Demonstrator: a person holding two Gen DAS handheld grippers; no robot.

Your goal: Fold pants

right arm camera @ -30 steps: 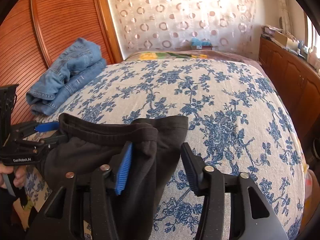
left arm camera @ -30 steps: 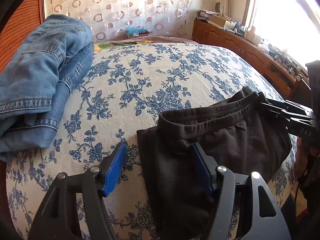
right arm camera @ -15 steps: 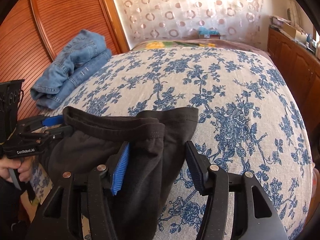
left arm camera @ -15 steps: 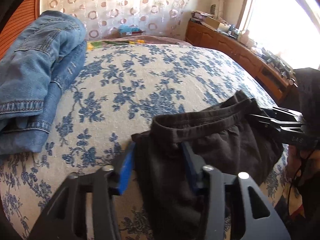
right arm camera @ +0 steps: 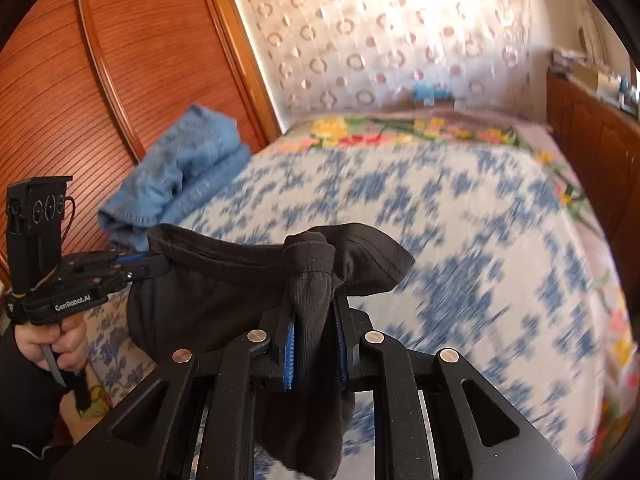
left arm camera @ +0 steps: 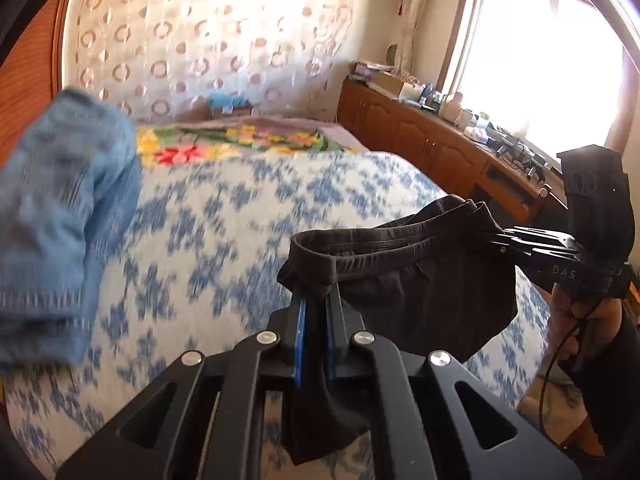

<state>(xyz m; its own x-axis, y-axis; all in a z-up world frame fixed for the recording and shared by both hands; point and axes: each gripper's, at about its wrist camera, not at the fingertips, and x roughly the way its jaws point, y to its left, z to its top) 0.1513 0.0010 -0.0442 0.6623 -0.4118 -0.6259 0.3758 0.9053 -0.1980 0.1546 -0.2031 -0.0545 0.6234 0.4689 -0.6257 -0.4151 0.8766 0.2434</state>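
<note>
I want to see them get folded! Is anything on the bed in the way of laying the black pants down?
Nothing visible is. The black cotton pants hang over bare floral bedspread; the folded blue denim jeans sit off at its far left edge.

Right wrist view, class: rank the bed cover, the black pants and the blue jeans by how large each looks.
1. Bed cover, largest.
2. Black pants, inflated by nearness to the camera.
3. Blue jeans, smallest, lying farther back.
</note>
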